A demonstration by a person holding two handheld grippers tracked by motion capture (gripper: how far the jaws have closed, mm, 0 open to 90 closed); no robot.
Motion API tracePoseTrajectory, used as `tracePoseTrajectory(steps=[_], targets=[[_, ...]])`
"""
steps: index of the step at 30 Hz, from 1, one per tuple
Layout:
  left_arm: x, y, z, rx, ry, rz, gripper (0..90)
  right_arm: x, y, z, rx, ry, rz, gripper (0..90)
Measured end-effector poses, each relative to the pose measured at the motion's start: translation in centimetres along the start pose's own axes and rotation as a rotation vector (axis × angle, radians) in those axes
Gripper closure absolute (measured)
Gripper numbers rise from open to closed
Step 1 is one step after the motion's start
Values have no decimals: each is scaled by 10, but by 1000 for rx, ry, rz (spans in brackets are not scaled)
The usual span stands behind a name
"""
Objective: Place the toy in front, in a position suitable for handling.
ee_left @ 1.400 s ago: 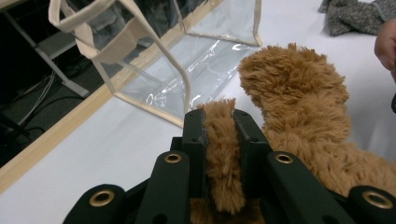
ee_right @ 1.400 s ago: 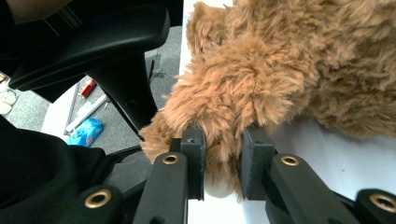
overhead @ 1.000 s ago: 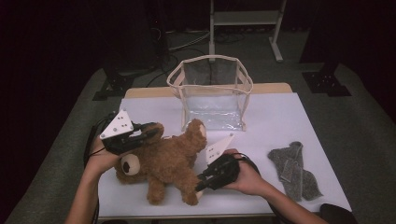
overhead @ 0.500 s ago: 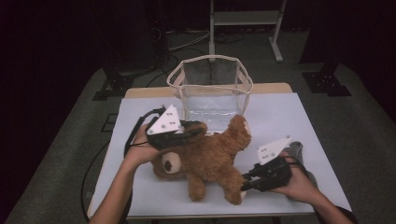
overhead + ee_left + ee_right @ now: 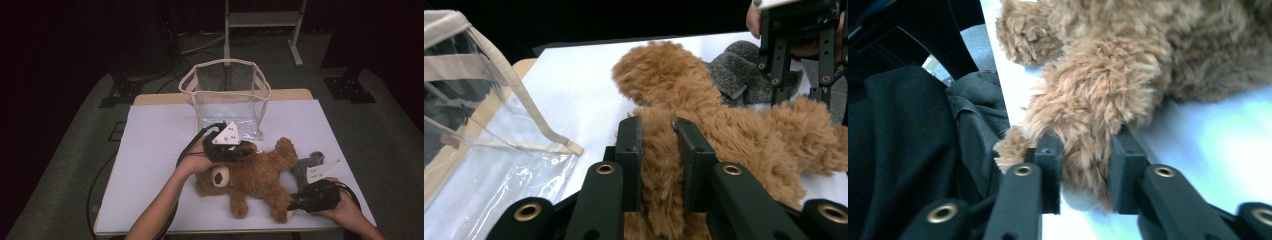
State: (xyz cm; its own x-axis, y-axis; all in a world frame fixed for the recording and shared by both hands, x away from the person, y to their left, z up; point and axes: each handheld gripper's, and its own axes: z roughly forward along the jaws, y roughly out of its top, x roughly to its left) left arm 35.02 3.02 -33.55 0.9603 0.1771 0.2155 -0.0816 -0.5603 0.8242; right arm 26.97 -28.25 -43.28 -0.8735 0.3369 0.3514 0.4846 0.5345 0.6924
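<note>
Light falls from above onto the white bench (image 5: 160,150), which glows against a dark, dim room. The high view is soft and slightly grainy. Glare streaks the clear plastic bag (image 5: 484,165) in the left gripper view. The right gripper view's bench surface is washed out, its nearest black jaws blurred.

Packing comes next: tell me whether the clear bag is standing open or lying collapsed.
Standing open. The clear bag sits upright at the table's far edge, its cream-trimmed rim spread wide and facing up.
</note>
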Motion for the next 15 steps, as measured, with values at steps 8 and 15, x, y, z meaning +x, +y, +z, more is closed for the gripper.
tracePoseTrajectory(steps=[8, 15], targets=[[1, -2, -13, 6, 21, 15, 598, 2, 12, -18, -84, 10, -25, 418], [-8, -6, -33, -18, 32, 51, 493, 7, 41, -2, -154, -105, -120, 349]])
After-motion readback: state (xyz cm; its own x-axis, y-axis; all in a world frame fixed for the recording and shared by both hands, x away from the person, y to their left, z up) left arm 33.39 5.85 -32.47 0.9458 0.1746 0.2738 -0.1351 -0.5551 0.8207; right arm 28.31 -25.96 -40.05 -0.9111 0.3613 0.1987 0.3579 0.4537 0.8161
